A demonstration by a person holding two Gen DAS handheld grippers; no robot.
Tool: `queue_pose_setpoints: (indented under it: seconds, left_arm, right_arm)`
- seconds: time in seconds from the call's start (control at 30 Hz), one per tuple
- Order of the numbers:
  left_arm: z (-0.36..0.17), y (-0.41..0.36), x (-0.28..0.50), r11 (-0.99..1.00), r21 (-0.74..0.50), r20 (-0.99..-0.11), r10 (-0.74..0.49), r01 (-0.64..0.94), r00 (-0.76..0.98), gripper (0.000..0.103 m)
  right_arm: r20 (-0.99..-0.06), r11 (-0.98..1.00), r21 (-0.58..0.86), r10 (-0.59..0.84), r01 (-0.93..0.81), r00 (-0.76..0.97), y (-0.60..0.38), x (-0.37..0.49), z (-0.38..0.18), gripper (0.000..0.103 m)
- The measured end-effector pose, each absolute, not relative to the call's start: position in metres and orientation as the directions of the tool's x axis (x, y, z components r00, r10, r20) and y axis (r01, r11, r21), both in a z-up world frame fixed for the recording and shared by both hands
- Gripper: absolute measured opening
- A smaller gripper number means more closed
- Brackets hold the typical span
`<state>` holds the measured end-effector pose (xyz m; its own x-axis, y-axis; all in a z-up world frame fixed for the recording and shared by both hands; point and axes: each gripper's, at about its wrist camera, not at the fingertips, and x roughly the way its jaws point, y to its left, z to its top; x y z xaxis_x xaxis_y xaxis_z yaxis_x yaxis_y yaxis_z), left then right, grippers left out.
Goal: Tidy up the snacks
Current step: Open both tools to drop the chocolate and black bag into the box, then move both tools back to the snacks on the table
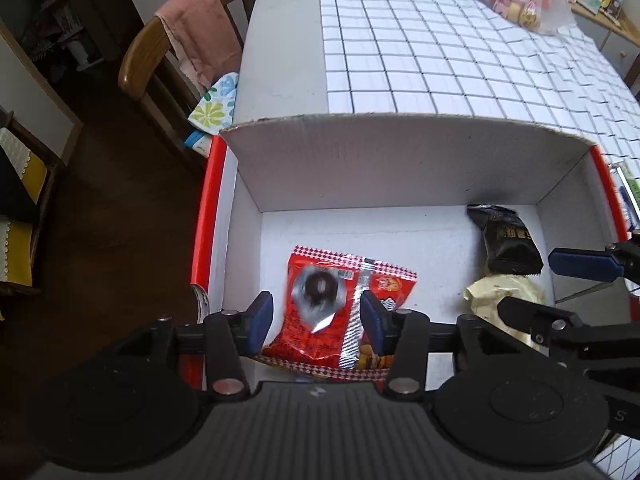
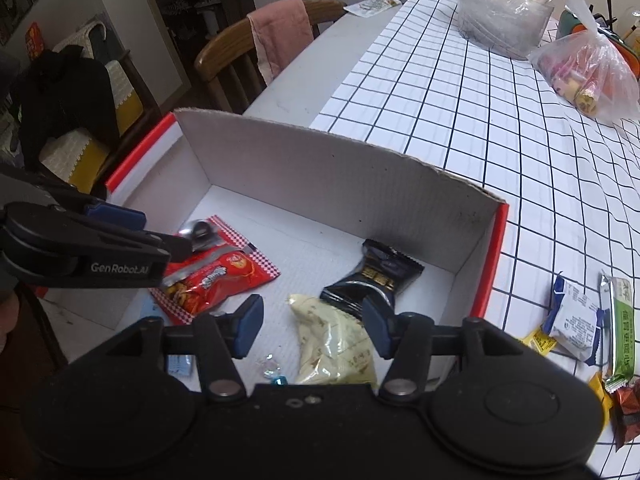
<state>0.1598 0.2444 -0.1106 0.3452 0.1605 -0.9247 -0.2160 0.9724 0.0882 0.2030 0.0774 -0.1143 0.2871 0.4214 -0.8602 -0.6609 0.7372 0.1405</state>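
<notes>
On the checked table, one box (image 2: 400, 208) holds three snack packets; both grippers' jaws hang released, grasping nothing.

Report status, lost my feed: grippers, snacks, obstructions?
Left gripper open over red packet. Right gripper open above cream packet. Both packets in box. Nothing blocking.

Wooden chair (image 1: 160, 52), pink towel (image 1: 200, 36), checked tablecloth (image 1: 460, 52), seemingly dark floor (image 1: 108, 216).
</notes>
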Motion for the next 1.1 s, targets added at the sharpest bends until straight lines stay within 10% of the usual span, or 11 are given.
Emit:
queue_pose_setpoints:
  seconds: [1.1]
  left_arm:
    - [-0.025, 0.172, 0.086, 0.979, -0.034, -0.783, 0.1, -0.202, 0.615, 0.071]
  right_arm:
    - [-0.671, 0.692, 0.281, 0.637, -0.666, 0.379, -0.028, 0.155, -0.033, 0.098]
